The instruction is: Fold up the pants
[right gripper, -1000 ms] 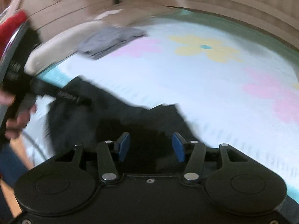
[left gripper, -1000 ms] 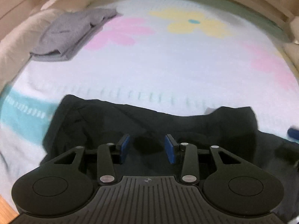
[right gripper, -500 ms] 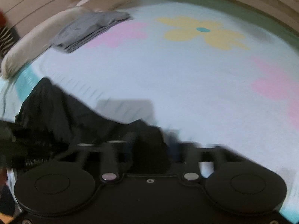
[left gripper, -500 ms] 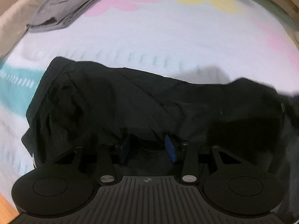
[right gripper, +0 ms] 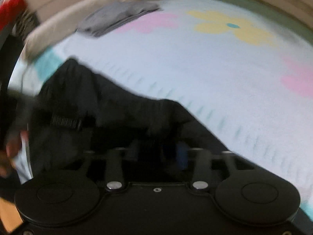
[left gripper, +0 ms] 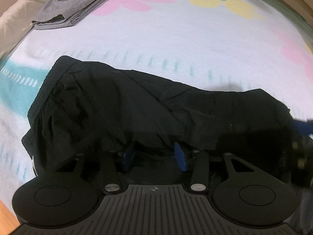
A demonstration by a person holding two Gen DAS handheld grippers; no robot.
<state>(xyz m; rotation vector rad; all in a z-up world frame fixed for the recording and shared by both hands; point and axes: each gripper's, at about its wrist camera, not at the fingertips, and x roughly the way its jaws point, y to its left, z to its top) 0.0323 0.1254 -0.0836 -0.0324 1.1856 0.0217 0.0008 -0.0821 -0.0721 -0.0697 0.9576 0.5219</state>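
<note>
Black pants (left gripper: 137, 107) lie crumpled on the flowered bedsheet, waistband at the left. My left gripper (left gripper: 154, 156) is low at their near edge with its blue pads apart; black cloth drapes over the fingertips. In the right wrist view the pants (right gripper: 109, 113) show blurred, and my right gripper (right gripper: 156, 154) sits at their right end with cloth between and over the fingers. The blur hides how far its jaws stand apart. The right gripper's blue tip (left gripper: 303, 126) shows at the right edge of the left view.
A folded grey garment (left gripper: 78, 5) lies at the far left of the bed, also in the right view (right gripper: 119, 17). A beige pillow (left gripper: 15, 23) lies along the left edge. The sheet (left gripper: 195, 43) stretches beyond the pants. A hand (right gripper: 11, 152) holds the other gripper's handle at left.
Both grippers dropped down onto the near edge of the pants. The cloth has moved up over the left fingertips. The right view swung left and stays blurred.
</note>
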